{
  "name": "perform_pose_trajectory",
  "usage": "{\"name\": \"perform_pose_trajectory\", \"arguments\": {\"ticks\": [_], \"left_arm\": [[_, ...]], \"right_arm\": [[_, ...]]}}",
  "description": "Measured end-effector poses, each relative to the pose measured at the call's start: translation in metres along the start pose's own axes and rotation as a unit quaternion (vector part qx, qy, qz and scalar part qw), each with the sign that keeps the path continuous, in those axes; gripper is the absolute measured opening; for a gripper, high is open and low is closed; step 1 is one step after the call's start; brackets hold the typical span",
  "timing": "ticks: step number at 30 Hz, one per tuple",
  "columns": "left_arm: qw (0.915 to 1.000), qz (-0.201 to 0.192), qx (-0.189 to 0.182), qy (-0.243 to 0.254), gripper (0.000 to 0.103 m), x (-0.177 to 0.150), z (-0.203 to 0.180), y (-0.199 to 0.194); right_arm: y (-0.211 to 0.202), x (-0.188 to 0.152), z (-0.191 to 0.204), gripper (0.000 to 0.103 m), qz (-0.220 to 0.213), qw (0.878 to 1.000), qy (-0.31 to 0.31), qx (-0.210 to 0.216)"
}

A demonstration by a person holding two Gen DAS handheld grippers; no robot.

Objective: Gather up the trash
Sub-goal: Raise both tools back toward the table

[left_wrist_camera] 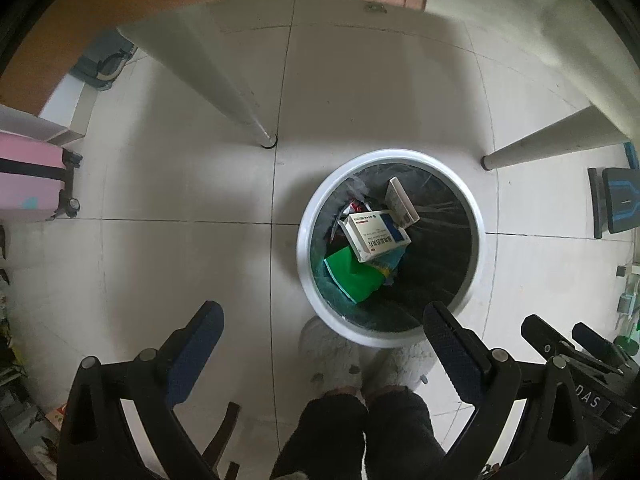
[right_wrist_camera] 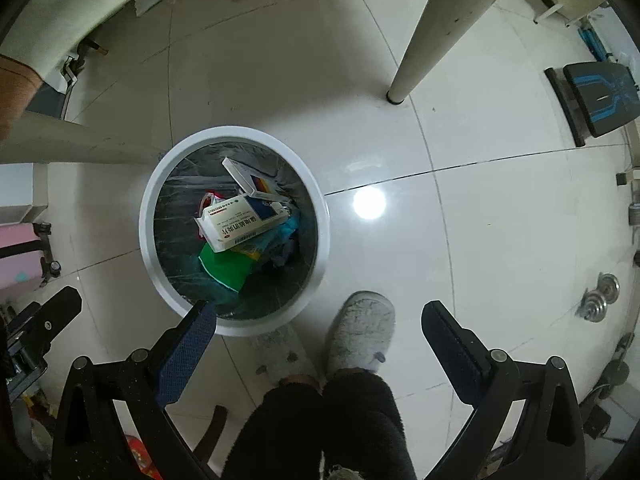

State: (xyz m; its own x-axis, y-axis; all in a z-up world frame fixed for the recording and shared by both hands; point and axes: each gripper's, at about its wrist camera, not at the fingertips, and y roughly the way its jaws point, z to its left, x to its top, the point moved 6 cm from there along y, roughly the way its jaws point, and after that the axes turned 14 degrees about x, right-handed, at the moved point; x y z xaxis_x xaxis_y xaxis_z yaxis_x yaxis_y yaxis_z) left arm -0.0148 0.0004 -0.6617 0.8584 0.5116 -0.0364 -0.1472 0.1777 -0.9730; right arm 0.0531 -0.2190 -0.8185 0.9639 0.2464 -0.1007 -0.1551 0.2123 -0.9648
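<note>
A round white trash bin [left_wrist_camera: 476, 216] [right_wrist_camera: 324, 216] with a dark liner stands on the tiled floor. Inside lie a white and blue medicine box [left_wrist_camera: 374, 236] [right_wrist_camera: 240, 220], a second smaller box [left_wrist_camera: 402, 202] [right_wrist_camera: 244, 176], a green wrapper [left_wrist_camera: 352, 278] [right_wrist_camera: 224, 266] and other scraps. My left gripper [left_wrist_camera: 324, 320] hangs open above the bin's near rim, nothing between its fingers. My right gripper [right_wrist_camera: 320, 318] is open and empty too, with its left finger over the bin's near edge. The right gripper also shows at the left wrist view's lower right [left_wrist_camera: 560, 344].
White table legs [left_wrist_camera: 240, 92] [right_wrist_camera: 416, 40] stand beside the bin. A person's fluffy slippers [left_wrist_camera: 332, 356] [right_wrist_camera: 360, 332] and dark trouser legs are just below it. A pink suitcase [left_wrist_camera: 28, 176] sits left, a black and blue board [right_wrist_camera: 592, 96] right, dumbbell weights [right_wrist_camera: 600, 296] lower right.
</note>
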Motion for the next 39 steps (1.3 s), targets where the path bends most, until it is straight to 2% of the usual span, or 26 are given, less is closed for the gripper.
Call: {"name": "perform_pose_trajectory", "arguments": {"ticks": [6, 13, 21, 26, 28, 30, 34, 39], "left_arm": [[1.0000, 0.001, 0.000, 0.005, 0.102, -0.013, 0.000, -0.027], [0.9999, 0.000, -0.010, 0.006, 0.102, -0.031, 0.010, -0.089], [0.9997, -0.018, -0.018, 0.005, 0.102, -0.044, 0.031, -0.180], [0.9987, -0.051, 0.004, 0.003, 0.102, -0.045, 0.056, -0.246], [0.9970, -0.076, 0.017, -0.006, 0.102, -0.038, 0.069, -0.279], [0.9950, -0.098, 0.014, -0.016, 0.102, -0.029, 0.077, -0.303], [0.9872, -0.153, 0.020, -0.041, 0.102, 0.009, 0.091, -0.356], [0.9759, -0.207, 0.031, -0.060, 0.103, 0.069, 0.095, -0.403]], "right_arm": [[-0.037, -0.012, 0.009, 0.103, -0.001, 1.000, -0.009, -0.008], [-0.096, -0.026, 0.024, 0.103, -0.004, 1.000, -0.017, -0.007], [-0.198, -0.045, 0.061, 0.103, -0.017, 0.999, -0.033, 0.004], [-0.273, -0.053, 0.088, 0.103, -0.027, 0.998, -0.042, 0.024], [-0.304, -0.052, 0.100, 0.103, -0.036, 0.998, -0.046, 0.037], [-0.334, -0.047, 0.111, 0.103, -0.049, 0.996, -0.049, 0.053], [-0.385, -0.023, 0.128, 0.103, -0.077, 0.993, -0.049, 0.080], [-0.447, 0.044, 0.142, 0.103, -0.119, 0.986, -0.043, 0.108]]}}
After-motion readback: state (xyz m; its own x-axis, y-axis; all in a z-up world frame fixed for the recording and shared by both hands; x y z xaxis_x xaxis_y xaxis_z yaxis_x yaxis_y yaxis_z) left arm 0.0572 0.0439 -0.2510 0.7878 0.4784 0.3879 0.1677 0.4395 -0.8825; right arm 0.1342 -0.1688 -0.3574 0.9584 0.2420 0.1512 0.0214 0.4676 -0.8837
